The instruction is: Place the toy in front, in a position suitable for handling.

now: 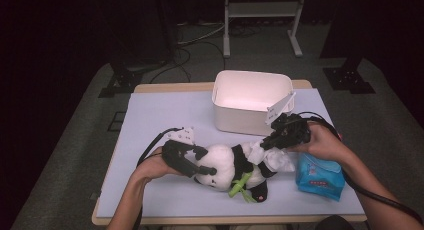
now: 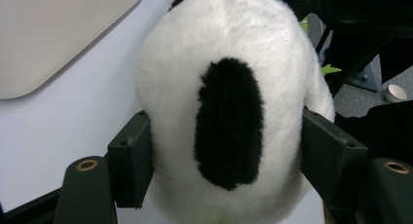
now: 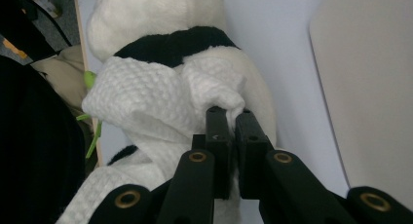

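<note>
Desk (image 1: 165,115): pale blue mat over a wooden top; the white bin (image 1: 250,101) stands at its far edge, empty as far as the high view tells.

Panda plush (image 1: 227,166): it lies on its side near the front edge of the desk, head toward your left hand, a green sprig at its belly; the bin is just beyond it.

Blue wipe pack (image 1: 320,176): it lies just beside the plush, under your right wrist.

Left gripper (image 2: 226,156): you have its jaws standing moderately wide and pressed into both sides of the panda's white head, the black ear between them; this pins the toy.

Right gripper (image 3: 233,136): you have its jaws closed tight on a pinch of the white wipe (image 3: 146,95), which is draped over the panda's body by the black shoulder band.

Step, as judged: wiping the plush clean while the left steadies it; next move likely calls for dragging the wipe along the fur with light pressure; keep the left hold firm, or the toy may slide.
</note>
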Action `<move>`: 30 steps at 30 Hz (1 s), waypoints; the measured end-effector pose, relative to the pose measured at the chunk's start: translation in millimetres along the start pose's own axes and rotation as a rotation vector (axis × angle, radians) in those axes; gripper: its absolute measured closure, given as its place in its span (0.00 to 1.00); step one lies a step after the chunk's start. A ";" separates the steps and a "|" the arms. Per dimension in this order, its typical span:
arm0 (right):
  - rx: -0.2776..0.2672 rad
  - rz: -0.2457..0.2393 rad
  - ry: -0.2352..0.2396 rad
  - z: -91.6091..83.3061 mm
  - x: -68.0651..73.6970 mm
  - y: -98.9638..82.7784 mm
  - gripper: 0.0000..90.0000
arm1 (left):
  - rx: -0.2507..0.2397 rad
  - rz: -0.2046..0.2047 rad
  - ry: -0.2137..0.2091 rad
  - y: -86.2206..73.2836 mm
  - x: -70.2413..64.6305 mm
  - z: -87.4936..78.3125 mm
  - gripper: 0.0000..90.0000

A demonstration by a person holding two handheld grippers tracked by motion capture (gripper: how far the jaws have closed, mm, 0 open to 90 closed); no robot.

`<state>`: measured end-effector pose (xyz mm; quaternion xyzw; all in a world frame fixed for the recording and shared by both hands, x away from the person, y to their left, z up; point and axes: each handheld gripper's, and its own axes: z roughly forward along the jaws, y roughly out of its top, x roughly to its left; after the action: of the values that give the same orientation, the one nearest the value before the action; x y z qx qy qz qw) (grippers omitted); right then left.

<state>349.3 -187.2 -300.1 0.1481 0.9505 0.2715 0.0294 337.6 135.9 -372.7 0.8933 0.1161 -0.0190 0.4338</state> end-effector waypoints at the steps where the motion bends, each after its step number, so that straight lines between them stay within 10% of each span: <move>1: 0.002 -0.007 -0.003 0.1 -0.5 1.0 0.95 | 0.001 0.001 0.001 0.3 -0.2 -0.1 0.32; 30: -0.045 -0.138 0.110 49.6 18.5 98.5 0.96 | -0.010 0.004 0.004 4.5 -0.7 -0.1 0.32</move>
<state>364.5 -76.9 -290.1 0.0665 0.9522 0.2980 -0.0008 337.9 133.2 -369.1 0.8915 0.1154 -0.0156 0.4379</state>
